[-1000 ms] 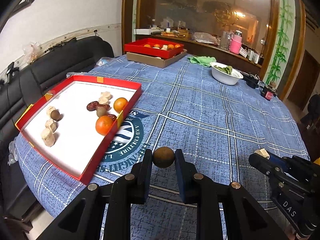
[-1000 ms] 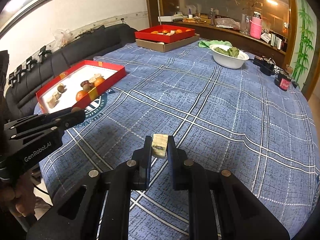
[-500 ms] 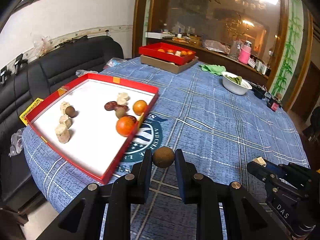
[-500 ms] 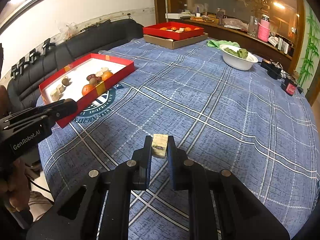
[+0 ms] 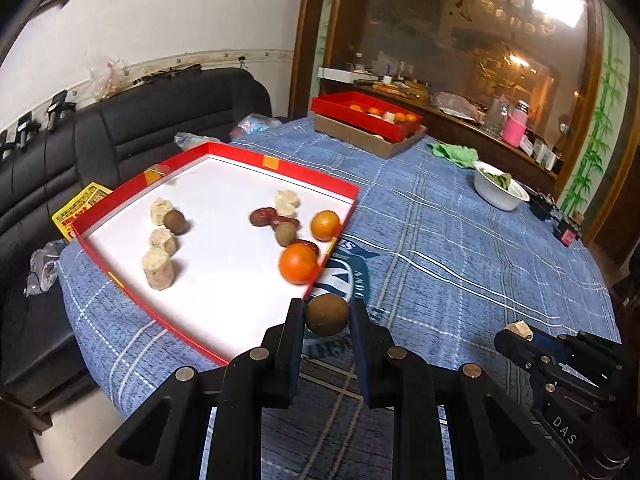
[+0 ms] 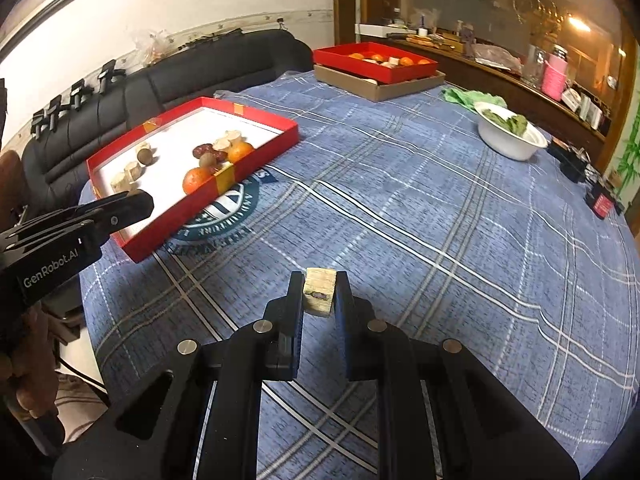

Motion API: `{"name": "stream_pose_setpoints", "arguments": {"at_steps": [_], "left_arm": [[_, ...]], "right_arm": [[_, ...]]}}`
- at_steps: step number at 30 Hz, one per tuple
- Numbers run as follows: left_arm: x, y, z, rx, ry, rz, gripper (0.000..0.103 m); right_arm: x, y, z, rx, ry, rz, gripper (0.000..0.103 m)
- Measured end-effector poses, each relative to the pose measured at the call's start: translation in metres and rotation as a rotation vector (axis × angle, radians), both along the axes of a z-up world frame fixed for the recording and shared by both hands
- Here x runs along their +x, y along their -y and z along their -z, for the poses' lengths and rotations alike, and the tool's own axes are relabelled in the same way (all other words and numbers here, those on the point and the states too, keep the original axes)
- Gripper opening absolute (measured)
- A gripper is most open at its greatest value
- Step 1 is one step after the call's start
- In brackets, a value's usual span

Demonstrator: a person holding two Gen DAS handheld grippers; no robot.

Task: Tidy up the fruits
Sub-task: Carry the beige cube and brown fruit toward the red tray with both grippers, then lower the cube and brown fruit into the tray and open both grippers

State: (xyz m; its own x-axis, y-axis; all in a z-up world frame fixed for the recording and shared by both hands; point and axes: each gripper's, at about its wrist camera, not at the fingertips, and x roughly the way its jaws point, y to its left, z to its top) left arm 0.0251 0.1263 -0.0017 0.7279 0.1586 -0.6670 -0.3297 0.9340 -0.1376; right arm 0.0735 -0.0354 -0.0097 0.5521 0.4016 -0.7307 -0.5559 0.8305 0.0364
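I've got the near tray (image 5: 120, 282) on the table's (image 5: 460, 248) left edge, sofa (image 5: 168, 120) behind it. In the tray: three cut chunks (image 5: 158, 268) plus one round fruit (image 5: 175, 222) on the left; dates (image 5: 264, 216), another chunk (image 5: 286, 202), a second round fruit (image 5: 285, 234) and two oranges (image 5: 298, 263) crowd the right wall. My left gripper (image 5: 327, 314) sits above the tray's near right corner, a ball fruit (image 5: 327, 314) between its fingers. My right gripper (image 6: 319, 292) is right of it, over bare cloth, with a block (image 6: 319, 292) between its fingers. Far end: second tray (image 6: 374, 62) stacked on a box (image 6: 380, 88). Bowl (image 6: 510, 138) far right, rag (image 6: 472, 98) behind it.
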Motion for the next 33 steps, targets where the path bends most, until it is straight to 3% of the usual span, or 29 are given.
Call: {"name": "stream_pose_setpoints", "arguments": {"at_steps": [20,33], "left_arm": [[0.019,-0.065,-0.011,0.019,0.006,-0.145,0.022],[0.056,-0.113,-0.005,0.022,-0.037,-0.227,0.022]], "right_arm": [[0.017,-0.094,-0.036,0.032,0.063,-0.160,0.014],[0.060,-0.161,-0.029,0.030,0.017,-0.209,0.014]]}}
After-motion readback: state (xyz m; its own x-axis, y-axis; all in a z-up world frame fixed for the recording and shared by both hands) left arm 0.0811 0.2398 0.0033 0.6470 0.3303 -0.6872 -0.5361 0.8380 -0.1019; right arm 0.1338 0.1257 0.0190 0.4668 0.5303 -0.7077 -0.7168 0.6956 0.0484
